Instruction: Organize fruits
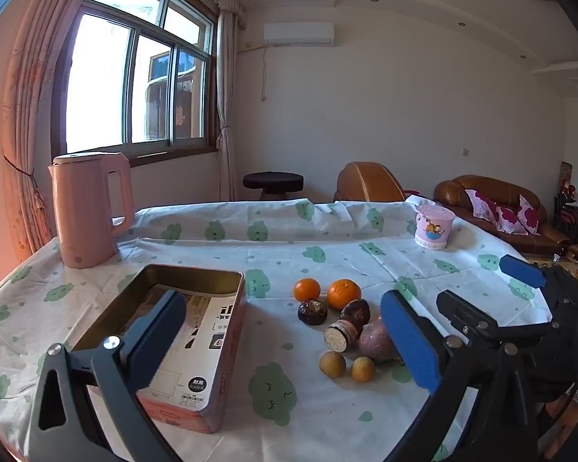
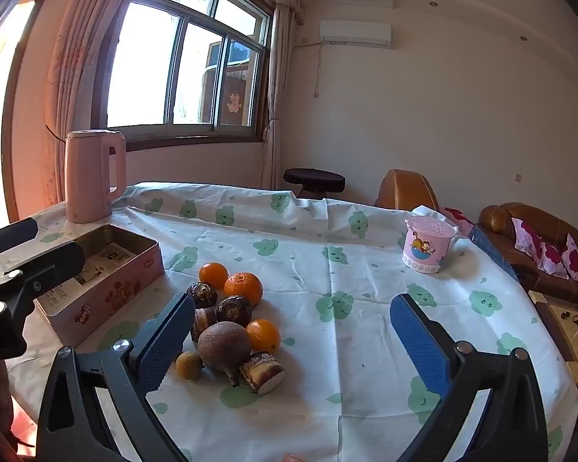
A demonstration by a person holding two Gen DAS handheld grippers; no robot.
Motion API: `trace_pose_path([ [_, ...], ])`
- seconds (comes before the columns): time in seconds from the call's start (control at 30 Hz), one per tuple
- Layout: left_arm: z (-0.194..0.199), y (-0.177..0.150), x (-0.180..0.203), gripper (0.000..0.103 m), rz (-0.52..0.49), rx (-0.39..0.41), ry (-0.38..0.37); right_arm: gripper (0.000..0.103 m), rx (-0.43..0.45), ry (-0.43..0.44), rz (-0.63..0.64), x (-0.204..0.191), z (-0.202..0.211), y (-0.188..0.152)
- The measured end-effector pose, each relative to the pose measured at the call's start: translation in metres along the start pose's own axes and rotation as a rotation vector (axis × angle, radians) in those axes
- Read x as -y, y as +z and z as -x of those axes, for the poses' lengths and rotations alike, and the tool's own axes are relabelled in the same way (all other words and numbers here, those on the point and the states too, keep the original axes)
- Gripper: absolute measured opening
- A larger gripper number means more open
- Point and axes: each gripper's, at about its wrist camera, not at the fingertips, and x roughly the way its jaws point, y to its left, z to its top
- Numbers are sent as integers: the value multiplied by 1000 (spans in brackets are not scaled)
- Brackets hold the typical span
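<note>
Both grippers hover above the table, jaws spread wide, nothing between them. Left gripper (image 1: 285, 342) sits over the near end of the open tin box (image 1: 181, 269); right gripper (image 2: 293, 342) faces bare tablecloth (image 2: 366, 254). Fruit pile (image 2: 231, 319) lies just right of the box, apart from it: oranges (image 2: 243, 288) at the back, dark brown fruits mid-cluster, small yellowish ones nearest. Open cloth stretches right of the pile to the pink cup (image 2: 427, 244) near the far-right edge. Pink kettle (image 1: 88, 208) stands at the far-left edge.
</note>
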Motion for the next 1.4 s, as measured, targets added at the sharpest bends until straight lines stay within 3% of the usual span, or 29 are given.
trace_pose_path([
  [0.03,2,0,-10,103,26,1,-30,102,1,-1,1,0,0,0],
  [0.23,4,1,-9,103,26,6,-34,102,0,-10,6,-1,0,-1],
  [1.4,2,2,-18,103,18,8,-17,102,3,9,-5,-2,-1,-3],
])
